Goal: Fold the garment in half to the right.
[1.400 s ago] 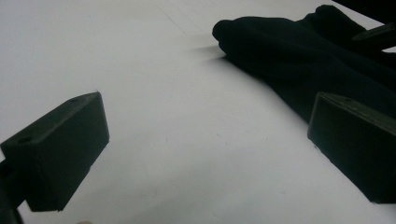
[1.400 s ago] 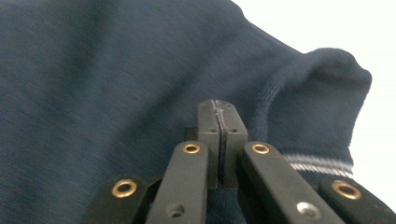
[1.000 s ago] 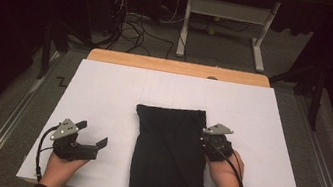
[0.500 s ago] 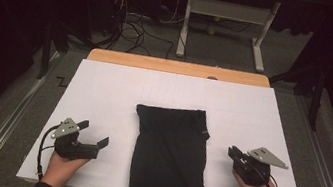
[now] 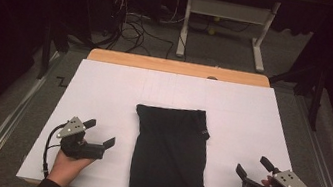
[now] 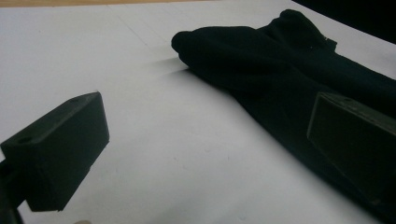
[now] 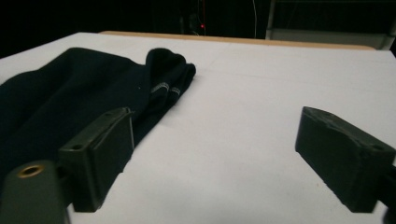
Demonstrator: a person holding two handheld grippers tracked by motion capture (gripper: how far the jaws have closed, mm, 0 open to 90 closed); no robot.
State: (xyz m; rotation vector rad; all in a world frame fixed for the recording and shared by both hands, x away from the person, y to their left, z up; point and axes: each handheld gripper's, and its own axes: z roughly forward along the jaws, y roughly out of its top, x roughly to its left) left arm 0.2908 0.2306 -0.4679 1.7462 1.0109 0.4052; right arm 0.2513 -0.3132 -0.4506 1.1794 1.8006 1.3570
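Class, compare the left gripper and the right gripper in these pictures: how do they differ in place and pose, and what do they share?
The left gripper lies close beside the folded black garment; the right gripper sits farther off, near the table's right edge. The left gripper's jaws point right, toward the garment; the right gripper's point left, toward it. Both are open, hold nothing and rest over the white sheet.

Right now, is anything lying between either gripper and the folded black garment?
Nothing visible. Bare white table cover separates the left gripper from the black garment and likewise the right gripper on the other side. Both grippers' jaws stand open with nothing between them, the right's having just opened.
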